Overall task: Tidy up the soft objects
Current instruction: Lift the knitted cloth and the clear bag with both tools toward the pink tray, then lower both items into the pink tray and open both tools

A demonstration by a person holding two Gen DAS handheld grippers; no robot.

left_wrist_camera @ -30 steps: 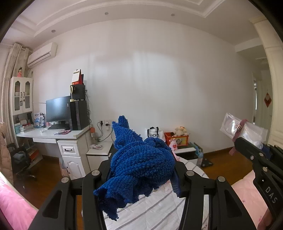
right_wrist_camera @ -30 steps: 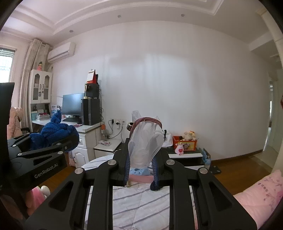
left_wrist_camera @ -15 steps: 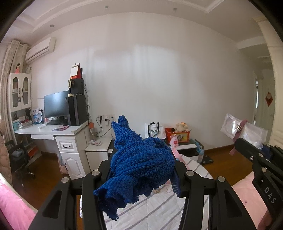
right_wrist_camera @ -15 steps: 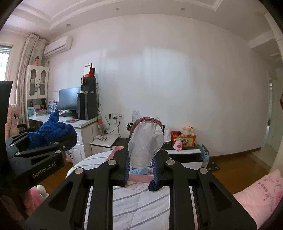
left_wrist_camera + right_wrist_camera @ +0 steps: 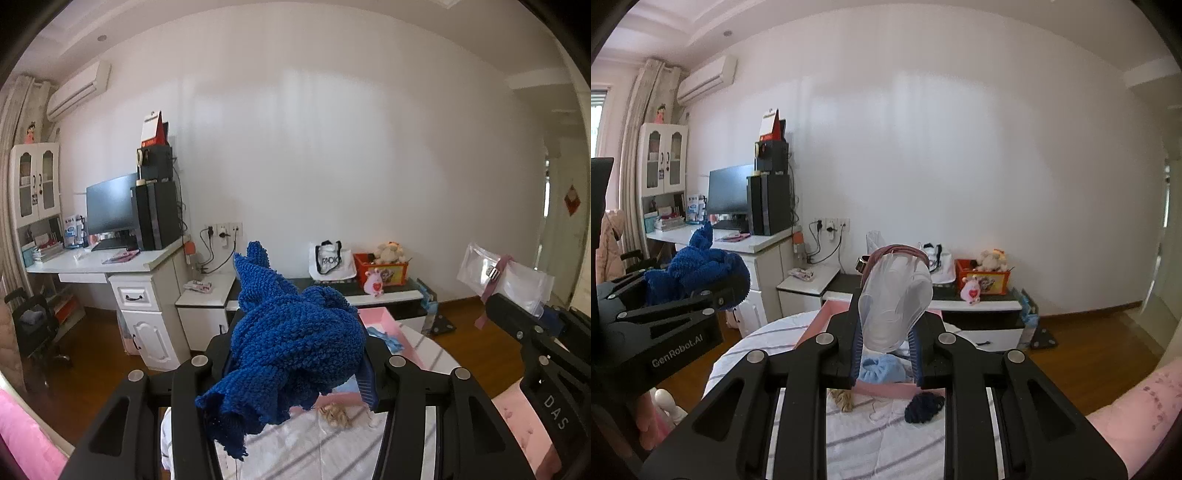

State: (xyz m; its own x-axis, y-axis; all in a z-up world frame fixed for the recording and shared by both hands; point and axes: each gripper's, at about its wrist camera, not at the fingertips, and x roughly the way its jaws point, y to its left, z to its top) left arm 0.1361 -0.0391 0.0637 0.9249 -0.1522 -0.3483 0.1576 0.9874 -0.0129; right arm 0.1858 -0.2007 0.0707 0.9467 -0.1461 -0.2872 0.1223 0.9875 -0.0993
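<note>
while left gripper (image 5: 295, 354) clamps blue knit (image 5: 295, 332), right gripper (image 5: 884, 350) pinches clear pouch (image 5: 894, 295)

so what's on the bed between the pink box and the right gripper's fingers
In the right wrist view, the striped sheet before the pink box bears a blond hair tuft and a dark blue knit ball. The right gripper holds a clear pouch.

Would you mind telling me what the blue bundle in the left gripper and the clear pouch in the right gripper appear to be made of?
The blue bundle looks like chunky knitted yarn, matte and soft: looped, bumpy stitches cover it and its edges hang limp. The clear pouch looks like thin, glossy plastic film: it is see-through, creased and catches highlights. The dusty-pink strap across its top is probably fabric, though that is hard to confirm.
</note>
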